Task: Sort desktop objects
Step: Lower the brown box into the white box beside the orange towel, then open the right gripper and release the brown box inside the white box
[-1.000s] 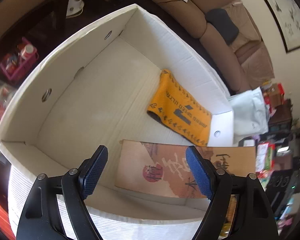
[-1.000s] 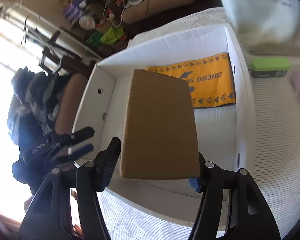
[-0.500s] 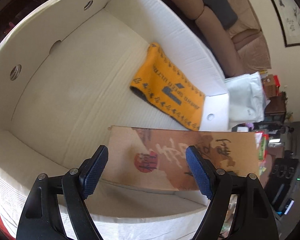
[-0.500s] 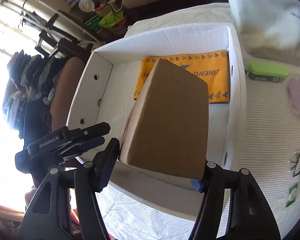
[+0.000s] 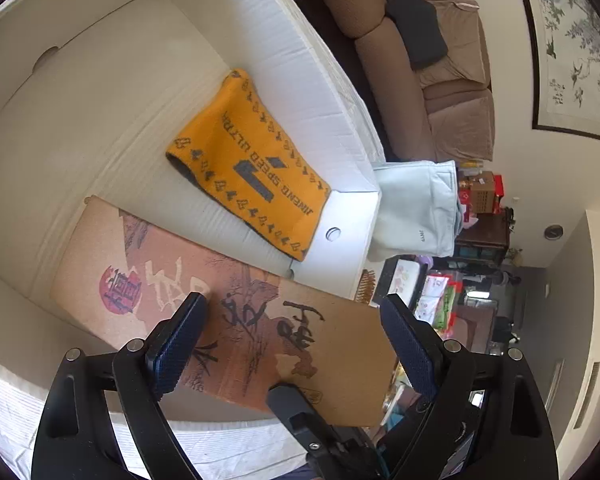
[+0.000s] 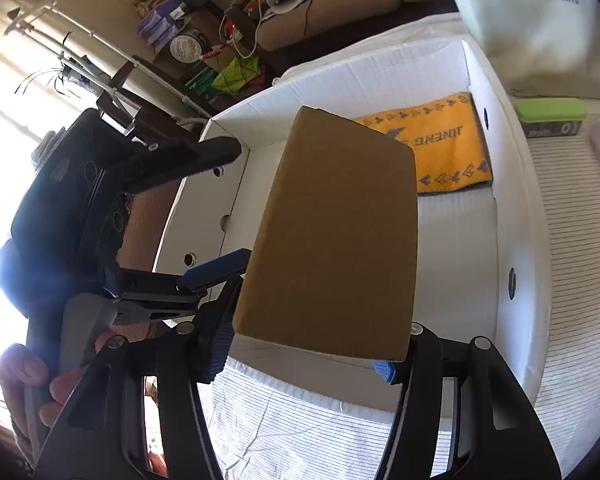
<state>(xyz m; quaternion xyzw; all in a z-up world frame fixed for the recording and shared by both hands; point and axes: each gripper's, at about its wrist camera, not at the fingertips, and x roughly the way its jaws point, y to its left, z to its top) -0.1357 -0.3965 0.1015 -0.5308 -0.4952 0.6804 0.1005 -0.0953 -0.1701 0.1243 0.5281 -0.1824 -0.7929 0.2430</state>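
One board [image 6: 332, 236] clamped in right gripper [image 6: 304, 360] over one box [image 6: 504, 184]; one towel [image 5: 248, 164] inside. Left gripper [image 5: 296, 344] open, jaws just widened, nothing gripped.

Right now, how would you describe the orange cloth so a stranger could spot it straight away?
Find the big white box on the striped table cover. On its floor, in the corner nearest the green case, lies the orange cloth, flat. It is the only bright, soft thing in there, printed with dark lettering and small dark marks along its edges.
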